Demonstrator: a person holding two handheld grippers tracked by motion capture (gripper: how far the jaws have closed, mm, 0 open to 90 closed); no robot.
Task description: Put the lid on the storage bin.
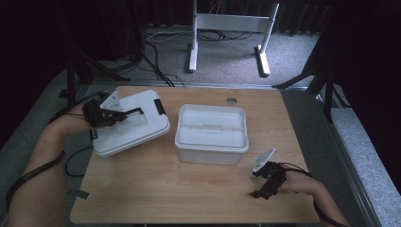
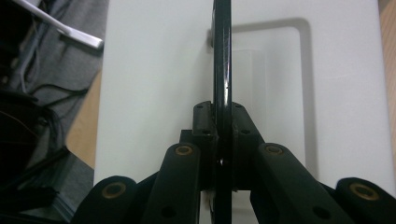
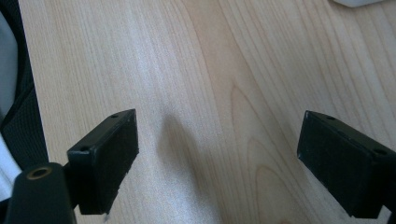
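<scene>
We have the lid (image 1: 137, 125) on the table (image 1: 189, 194) at left, tilted, just beside the open storage box (image 1: 212, 135) at centre. Left gripper (image 1: 135, 112) over the lid; right gripper (image 1: 257, 193) front-right of the box.

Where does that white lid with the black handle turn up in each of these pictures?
High view: the white lid is at the table's left, tilted, its black handle pinched by the left gripper.
Left gripper view: the lid spreads across the frame, its handle running up from the shut jaws.
Right gripper view: I can't make the lid out among the wooden table.
Shared landmark: the wooden table.
</scene>
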